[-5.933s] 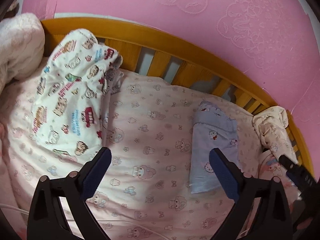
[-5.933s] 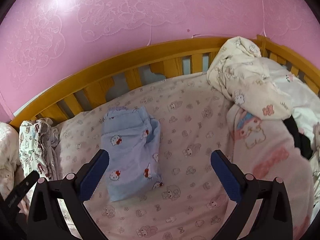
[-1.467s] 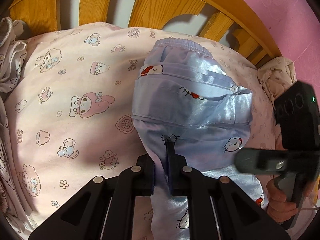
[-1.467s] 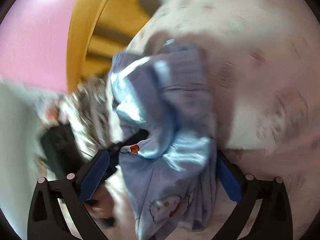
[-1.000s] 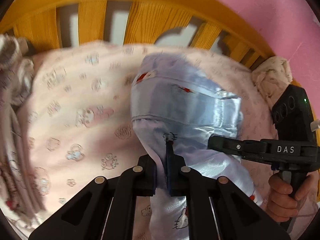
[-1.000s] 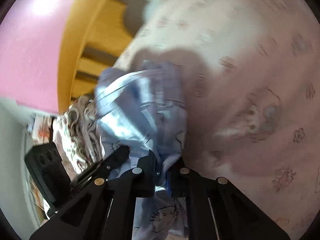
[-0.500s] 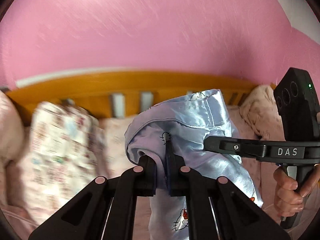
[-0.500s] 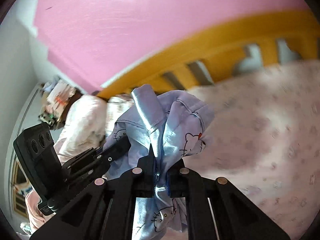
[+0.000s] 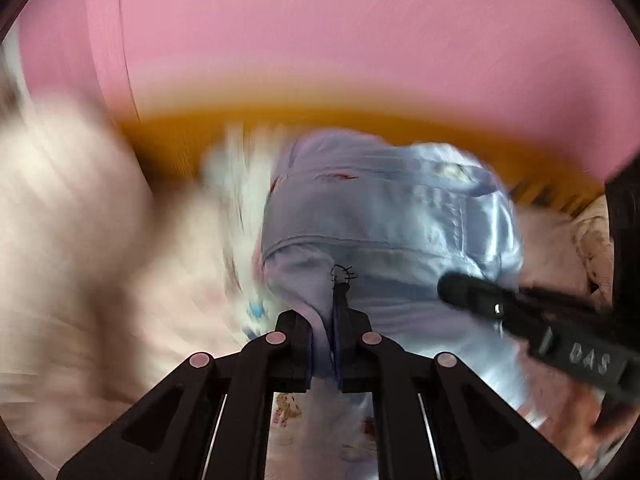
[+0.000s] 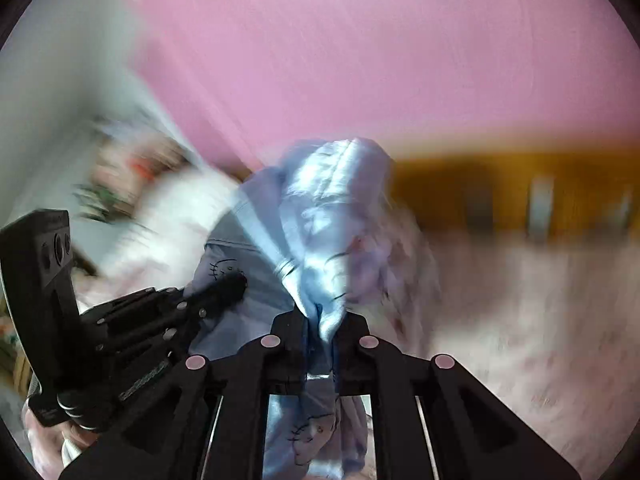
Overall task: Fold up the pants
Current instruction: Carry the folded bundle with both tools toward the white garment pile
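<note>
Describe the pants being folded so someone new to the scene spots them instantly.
In front of the pink wall and the orange wooden bed rail, both grippers pinch one bunched garment. These are the pants: shiny pale blue fabric with small cartoon cat faces. The bedding around them is pink or cream; nothing else is blue.

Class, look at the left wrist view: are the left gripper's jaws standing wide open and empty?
No, the left gripper is shut on a fold of the blue pants.

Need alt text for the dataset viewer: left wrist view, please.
The left gripper is shut on a fold of light blue cartoon-cat pants, lifted before a pink wall. The right gripper pinches the same pants from the right; bedding and wooden rail are motion-blurred.
</note>
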Demonstrator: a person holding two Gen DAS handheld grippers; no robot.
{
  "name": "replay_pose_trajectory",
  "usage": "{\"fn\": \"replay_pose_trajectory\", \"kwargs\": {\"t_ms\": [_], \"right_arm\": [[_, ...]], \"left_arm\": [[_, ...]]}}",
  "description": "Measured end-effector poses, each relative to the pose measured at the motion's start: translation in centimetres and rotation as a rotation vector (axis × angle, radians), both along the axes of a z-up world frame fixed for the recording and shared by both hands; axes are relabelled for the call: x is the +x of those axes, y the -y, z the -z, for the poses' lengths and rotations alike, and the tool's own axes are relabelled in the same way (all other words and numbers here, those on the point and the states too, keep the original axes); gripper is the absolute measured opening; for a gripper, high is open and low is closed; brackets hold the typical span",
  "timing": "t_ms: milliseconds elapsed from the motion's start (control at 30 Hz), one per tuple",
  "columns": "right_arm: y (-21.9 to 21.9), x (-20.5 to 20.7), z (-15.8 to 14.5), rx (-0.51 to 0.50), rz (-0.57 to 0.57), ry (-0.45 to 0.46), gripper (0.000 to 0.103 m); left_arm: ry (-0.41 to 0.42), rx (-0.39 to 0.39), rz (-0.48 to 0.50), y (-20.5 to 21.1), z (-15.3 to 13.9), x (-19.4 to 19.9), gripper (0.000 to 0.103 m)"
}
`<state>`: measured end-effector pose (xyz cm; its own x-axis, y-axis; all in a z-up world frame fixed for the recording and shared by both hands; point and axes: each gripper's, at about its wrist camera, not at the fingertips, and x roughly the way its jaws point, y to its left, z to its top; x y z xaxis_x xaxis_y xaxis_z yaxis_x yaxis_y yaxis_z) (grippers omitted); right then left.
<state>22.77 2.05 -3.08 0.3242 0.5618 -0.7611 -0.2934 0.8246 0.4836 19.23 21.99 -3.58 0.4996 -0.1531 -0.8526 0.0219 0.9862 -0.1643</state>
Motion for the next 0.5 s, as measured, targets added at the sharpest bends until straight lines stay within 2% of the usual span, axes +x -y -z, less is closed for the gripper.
{"fn": "replay_pose_trajectory", "kwargs": {"t_ms": [33, 67, 133, 200, 300, 333, 367, 433, 467, 500], "right_arm": [[-0.6, 1.1, 4.2, -0.009, 0.015, -0.093, 0.007], [-1.0, 1.2, 5.4, -0.017, 0.016, -0.099, 0.007], [-1.4, 0.1, 6.0, -0.047, -0.018, 0.005, 0.007], [-1.4, -0.5, 5.8, -0.085, -0.047, 0.065, 0.011], [-0.5, 0.7, 6.3, -0.070, -0.032, 0.009, 0.013], [0.3, 1.0, 6.0, -0.050, -0.014, -0.015, 0.016], [0.1, 1.3, 5.6, -0.045, -0.002, -0.019, 0.024], [1.3, 1.5, 4.5, -0.042, 0.027, 0.004, 0.045], [2.0, 1.5, 3.6, -0.032, 0.041, 0.038, 0.060], [2.0, 1.4, 3.1, -0.022, 0.044, 0.061, 0.066]], "left_arm": [[-0.068, -0.031, -0.017, -1.0, 3.4, 1.2, 0.006], [-0.049, -0.052, -0.010, -1.4, 5.0, 1.3, 0.006], [0.046, -0.011, 0.036, -1.3, 5.0, 0.3, 0.008], [0.072, 0.015, 0.055, -1.3, 4.5, 0.2, 0.012], [0.057, -0.076, 0.018, -2.5, 3.9, 0.8, 0.017], [0.059, -0.117, 0.005, -3.2, 3.7, 0.7, 0.022], [0.068, -0.136, 0.002, -3.6, 3.4, 0.4, 0.026], [0.106, -0.146, 0.003, -4.2, 2.1, 0.1, 0.044], [0.144, -0.143, -0.004, -4.4, 1.2, -0.3, 0.049], [0.181, -0.147, -0.011, -4.6, 0.4, -0.2, 0.060]]}}
